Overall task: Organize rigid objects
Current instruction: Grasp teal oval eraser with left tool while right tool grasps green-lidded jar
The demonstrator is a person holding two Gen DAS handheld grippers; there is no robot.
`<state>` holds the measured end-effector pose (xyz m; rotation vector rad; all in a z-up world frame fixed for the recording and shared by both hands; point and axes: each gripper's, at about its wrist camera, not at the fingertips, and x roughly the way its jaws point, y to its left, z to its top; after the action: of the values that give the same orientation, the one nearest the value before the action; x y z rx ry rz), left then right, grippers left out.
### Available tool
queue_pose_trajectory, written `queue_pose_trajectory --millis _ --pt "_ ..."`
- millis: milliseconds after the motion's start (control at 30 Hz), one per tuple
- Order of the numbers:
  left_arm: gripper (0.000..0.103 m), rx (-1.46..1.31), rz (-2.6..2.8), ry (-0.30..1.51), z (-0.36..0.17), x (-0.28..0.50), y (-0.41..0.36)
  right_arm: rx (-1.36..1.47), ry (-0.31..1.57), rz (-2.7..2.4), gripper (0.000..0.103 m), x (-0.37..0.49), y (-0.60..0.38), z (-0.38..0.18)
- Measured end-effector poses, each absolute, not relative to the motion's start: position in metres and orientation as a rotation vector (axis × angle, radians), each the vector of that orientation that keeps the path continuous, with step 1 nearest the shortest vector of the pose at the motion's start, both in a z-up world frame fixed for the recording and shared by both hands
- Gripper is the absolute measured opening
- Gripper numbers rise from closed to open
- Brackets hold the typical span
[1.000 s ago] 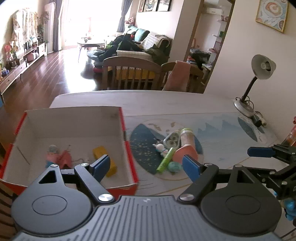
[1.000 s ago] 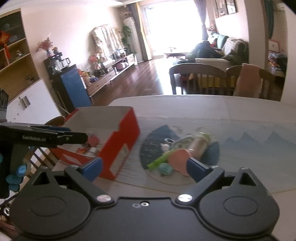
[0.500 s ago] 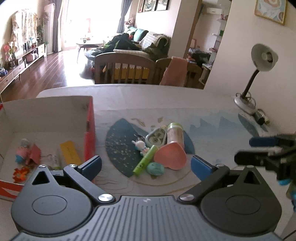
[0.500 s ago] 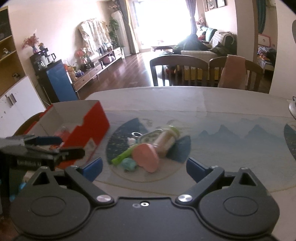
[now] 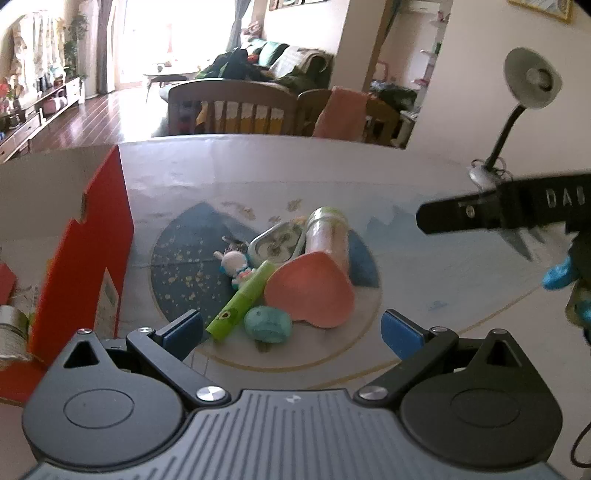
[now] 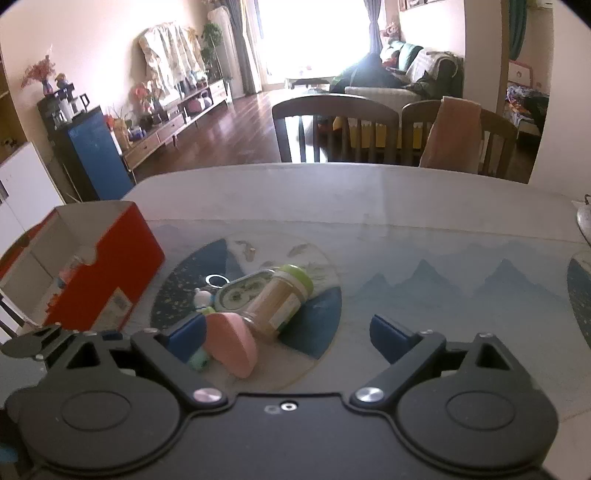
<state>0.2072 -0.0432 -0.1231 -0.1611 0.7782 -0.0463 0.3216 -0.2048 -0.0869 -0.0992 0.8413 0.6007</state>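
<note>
the left gripper point(image 5: 291, 328) has its fingers spread wide and empty. just ahead between them on the tabletop point(image 5: 424, 280) lies the small teal oval toy point(image 5: 268, 322). beside it the green tube point(image 5: 242, 301) points away to the right. the right gripper point(image 6: 288, 330), also spread, stands near.

A pale table point(image 6: 369, 192) carries a printed mat point(image 6: 443, 295); left of the mat's toy pile point(image 5: 288, 273) stands a red box point(image 5: 92, 251).

Bright window light point(image 6: 314, 33) floods a dark wooden floor point(image 6: 229, 129), sofa point(image 6: 406, 85) and dining chairs point(image 6: 332, 125).
</note>
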Motion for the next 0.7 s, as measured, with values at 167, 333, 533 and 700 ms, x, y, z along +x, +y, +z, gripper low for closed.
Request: queue_pose_trajectory --millis 167,333,533,700 --pt "0.103 -0.149 -0.041 0.817 -0.145 0.219 -0.051 -0.088 0.876 0.586 0.093 0.343 -0.194 -0.1" --pt "0.103 -0.165 -0.044 0.843 -0.156 0.224 -0.053 -0.074 0.901 0.564 0.09 0.36 -0.183 -0.112" --pt "0.102 -0.189 -0.047 0.858 -0.165 0.231 -0.049 -0.067 0.936 0.549 0.085 0.375 -0.171 -0.124" --pt "0.102 -0.203 -0.039 0.862 -0.168 0.237 -0.046 -0.062 0.98 0.541 0.076 0.386 -0.16 -0.136"
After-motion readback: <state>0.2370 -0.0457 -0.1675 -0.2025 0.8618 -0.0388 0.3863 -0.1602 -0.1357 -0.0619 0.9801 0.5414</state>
